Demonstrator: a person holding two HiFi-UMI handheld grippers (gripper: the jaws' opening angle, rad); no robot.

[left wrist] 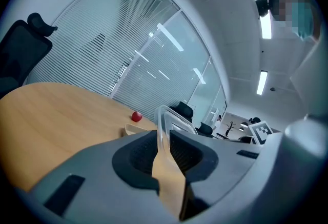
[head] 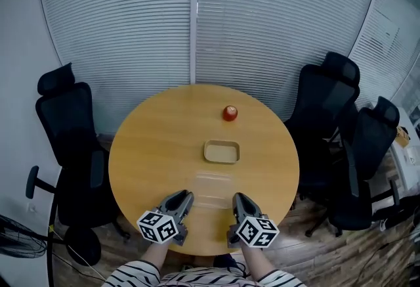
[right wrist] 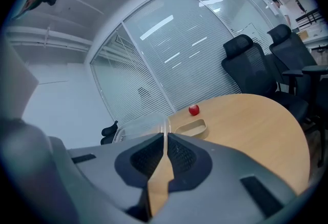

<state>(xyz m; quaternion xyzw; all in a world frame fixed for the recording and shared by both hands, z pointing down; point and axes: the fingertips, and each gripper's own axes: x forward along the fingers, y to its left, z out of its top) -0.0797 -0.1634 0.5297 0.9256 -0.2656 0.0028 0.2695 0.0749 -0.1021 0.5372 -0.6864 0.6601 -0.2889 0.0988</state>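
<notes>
We are pinching a clear plastic lid (head: 211, 188) from both sides. Our left gripper (head: 184, 196) is clamping its 9 o'clock rim and our right gripper (head: 239, 199) its 3 o'clock rim, each pair of jaws pressed nearly together with only the thin plastic between. Gripping opposite edges is, we judge, holding the flimsy lid level near the round table (head: 151, 148). At 12 o'clock from it, a beige dish (head: 207, 152) is lying, and beyond that, a small red fruit (head: 230, 113).

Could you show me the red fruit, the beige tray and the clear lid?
red fruit (head: 230, 113): head view, its middle.
beige tray (head: 222, 161): head view, near rim.
clear lid (right wrist: 136, 126): right gripper view, its top face.
</notes>
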